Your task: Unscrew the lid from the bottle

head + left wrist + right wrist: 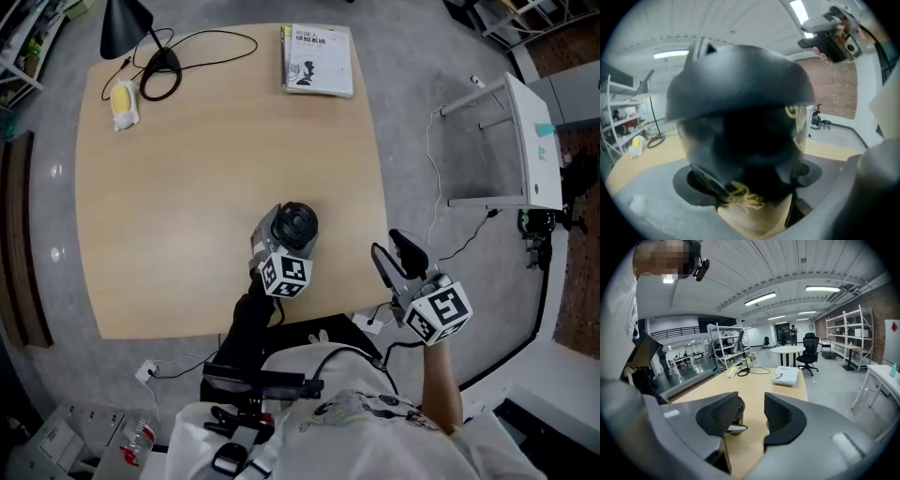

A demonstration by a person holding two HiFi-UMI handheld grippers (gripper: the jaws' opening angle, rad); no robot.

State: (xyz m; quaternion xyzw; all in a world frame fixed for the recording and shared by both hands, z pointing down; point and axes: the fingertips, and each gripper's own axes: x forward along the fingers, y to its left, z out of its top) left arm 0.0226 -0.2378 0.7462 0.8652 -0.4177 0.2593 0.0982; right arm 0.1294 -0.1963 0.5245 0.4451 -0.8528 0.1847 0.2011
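- While the left gripper (287, 236) clamps the bottle (740, 150), it stands near the table's (187, 206) front edge, lid (298, 225) on.
- Right gripper (753, 414): jaws slightly apart, empty, off the table's corner.

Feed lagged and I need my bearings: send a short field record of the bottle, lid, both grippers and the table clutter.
bottle: upright on the table, near its front edge
lid: black, on the bottle
left gripper: jaws around the bottle, pads close to its sides; whether they press is unclear
right gripper: off the table's front right corner, jaws apart, nothing between them
far edge: book, lamp, yellow object
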